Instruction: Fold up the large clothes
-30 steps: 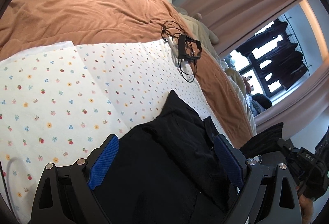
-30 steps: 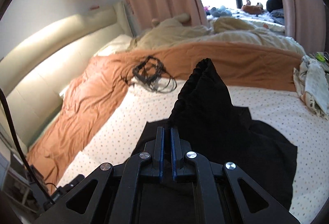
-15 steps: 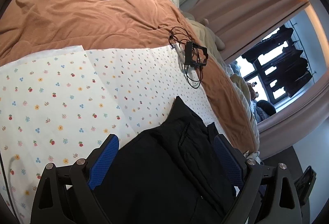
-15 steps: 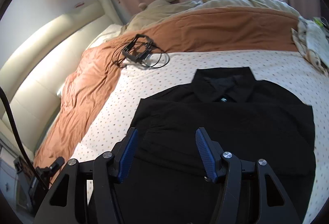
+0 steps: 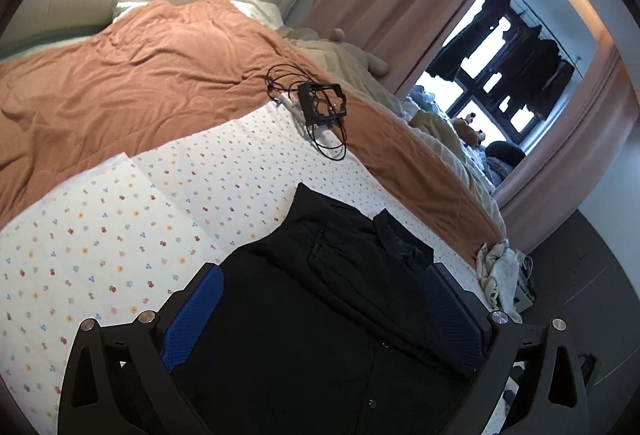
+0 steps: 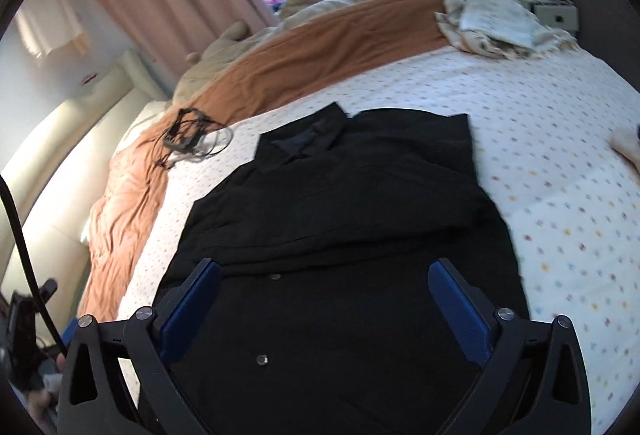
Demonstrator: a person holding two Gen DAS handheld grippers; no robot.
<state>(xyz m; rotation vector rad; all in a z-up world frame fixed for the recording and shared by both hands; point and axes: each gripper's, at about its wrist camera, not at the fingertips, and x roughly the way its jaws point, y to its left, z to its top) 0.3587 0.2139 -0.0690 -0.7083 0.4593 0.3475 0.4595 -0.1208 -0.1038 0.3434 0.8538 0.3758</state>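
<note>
Black shirt [image 6: 340, 203] lies flat on the bed [image 6: 560, 139] with a sleeve folded across, so we've got both the left gripper [image 5: 326, 299] and the right gripper [image 6: 324, 295] spread wide and empty, the right's jaws having just opened, ready for the next fold.

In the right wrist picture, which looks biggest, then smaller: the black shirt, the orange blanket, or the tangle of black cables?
1. Black shirt, though it lies nearest the camera.
2. Orange blanket.
3. Tangle of black cables, clearly smallest.

Window [image 5: 496, 91] backlight glare; fisheye edges (slightly blurred).
</note>
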